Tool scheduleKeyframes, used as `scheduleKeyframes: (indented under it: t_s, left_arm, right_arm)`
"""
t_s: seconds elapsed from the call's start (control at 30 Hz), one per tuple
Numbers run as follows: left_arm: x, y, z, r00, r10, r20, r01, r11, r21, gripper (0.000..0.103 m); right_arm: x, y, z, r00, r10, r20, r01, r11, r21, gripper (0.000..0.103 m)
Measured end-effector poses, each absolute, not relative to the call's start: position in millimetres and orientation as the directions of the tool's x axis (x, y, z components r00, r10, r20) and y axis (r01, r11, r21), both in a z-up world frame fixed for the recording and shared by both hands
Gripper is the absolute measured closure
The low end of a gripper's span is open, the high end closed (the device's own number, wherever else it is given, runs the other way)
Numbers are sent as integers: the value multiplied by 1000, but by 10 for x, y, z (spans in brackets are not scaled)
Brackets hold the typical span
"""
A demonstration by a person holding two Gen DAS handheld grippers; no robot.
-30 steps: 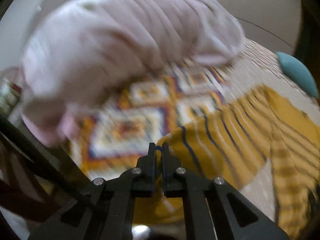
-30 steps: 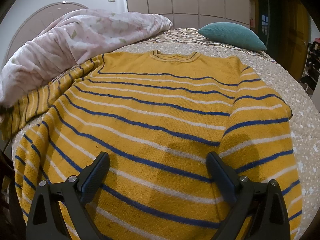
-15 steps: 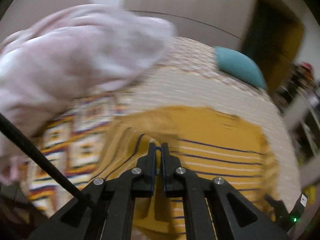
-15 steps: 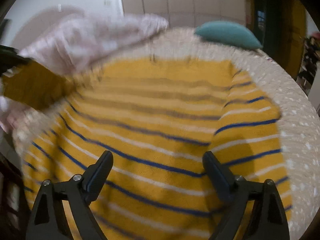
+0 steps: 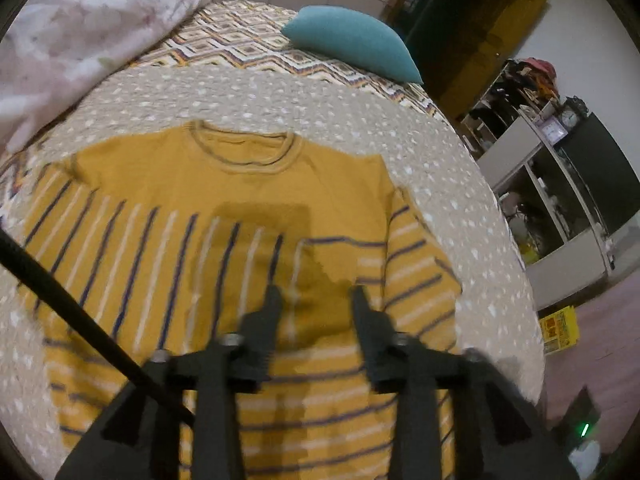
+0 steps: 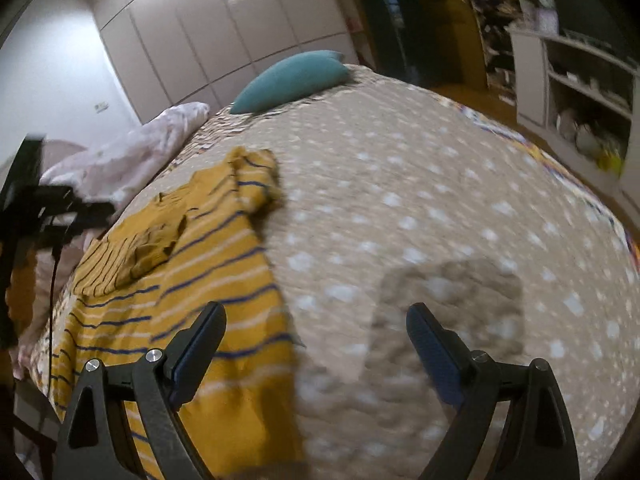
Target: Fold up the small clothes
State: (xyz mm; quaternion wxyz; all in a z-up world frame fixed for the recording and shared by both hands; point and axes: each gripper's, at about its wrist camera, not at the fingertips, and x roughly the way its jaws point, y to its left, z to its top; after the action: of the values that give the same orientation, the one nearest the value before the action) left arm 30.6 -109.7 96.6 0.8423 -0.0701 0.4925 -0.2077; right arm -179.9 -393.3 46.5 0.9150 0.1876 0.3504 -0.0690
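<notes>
A yellow sweater with blue and white stripes lies flat on the dotted bedspread, neckline away from me. Its left sleeve is folded across the chest, stripes running upright. My left gripper hovers over the sleeve's end, jaws opening, nothing pinched between them. In the right wrist view the sweater fills the lower left with the folded sleeve on top. My right gripper stands wide open above the sweater's right edge and bare bedspread, holding nothing.
A teal pillow lies at the bed's far end. A pink quilt is heaped on the left. Shelving stands beyond the bed's right edge. A black cable crosses the left view.
The left gripper carried the sleeve across the sweater's body, then parted its jaws and let go. The right gripper swung right, from over the sweater's middle to its right edge.
</notes>
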Motion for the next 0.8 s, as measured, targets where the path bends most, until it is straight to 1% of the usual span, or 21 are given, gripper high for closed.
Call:
scheduleKeyframes:
  t_s: [0.07, 0.1, 0.13, 0.17, 0.2, 0.27, 0.4, 0.43, 0.47, 0.5, 0.53, 0.57, 0.6, 0.67, 0.8]
  left_arm:
    - [-14, -876, 1030, 503, -368, -782, 271, 926, -262, 46]
    - [-116, -803, 1050, 528, -348, -775, 266, 934, -238, 42]
    - [-262, -704, 1069, 562, -322, -762, 259, 943, -207, 34]
    - [-395, -602, 1069, 590, -297, -751, 247, 952, -182, 29]
    - [-548, -494, 1046, 616, -272, -740, 230, 960, -162, 28]
    - [-706, -355, 983, 626, -260, -735, 214, 964, -159, 27]
    - [-940, -124, 768, 607, -247, -755, 170, 969, -180, 27]
    - [-979, -92, 741, 606, -246, -756, 162, 969, -185, 27]
    - [-1022, -56, 720, 608, -247, -755, 153, 969, -193, 27]
    - [-1031, -46, 707, 609, -249, -753, 148, 969, -200, 27]
    - [-1057, -24, 705, 611, -253, -750, 142, 967, -210, 27]
    - [-1072, -13, 710, 610, -256, -750, 140, 966, -216, 27]
    - [-1084, -1, 719, 608, -254, -752, 138, 967, -216, 27]
    - [-1093, -10, 756, 616, -236, -752, 131, 972, -197, 27]
    - [-1167, 52, 860, 651, -204, -731, 123, 979, -163, 27]
  right_arm:
    - [-1820, -4011, 439, 738, 33, -674, 251, 914, 319, 8]
    - [-1814, -4037, 425, 735, 52, -676, 239, 913, 330, 8]
    - [-1799, -4027, 415, 732, 72, -678, 224, 914, 338, 8]
    - [-1794, -4017, 401, 729, 82, -680, 213, 916, 339, 8]
    - [-1776, -3970, 408, 726, 89, -682, 204, 919, 337, 8]
    - [-1717, -3823, 356, 716, 92, -691, 192, 927, 322, 8]
    - [-1657, -3611, 292, 700, 61, -712, 185, 947, 264, 9]
    - [-1654, -3535, 289, 701, 68, -710, 172, 950, 261, 14]
    - [-1661, -3480, 291, 699, 78, -711, 154, 954, 256, 28]
    - [-1650, -3438, 284, 693, 88, -715, 137, 958, 251, 38]
    - [-1618, -3380, 279, 680, 107, -725, 112, 963, 246, 58]
    - [-1598, -3358, 280, 671, 138, -728, 87, 961, 262, 75]
    - [-1587, -3370, 289, 666, 167, -727, 72, 956, 285, 82]
    - [-1582, -3485, 358, 665, 188, -723, 77, 945, 317, 94]
    - [-1652, -4112, 645, 705, 82, -704, 212, 924, 320, 94]
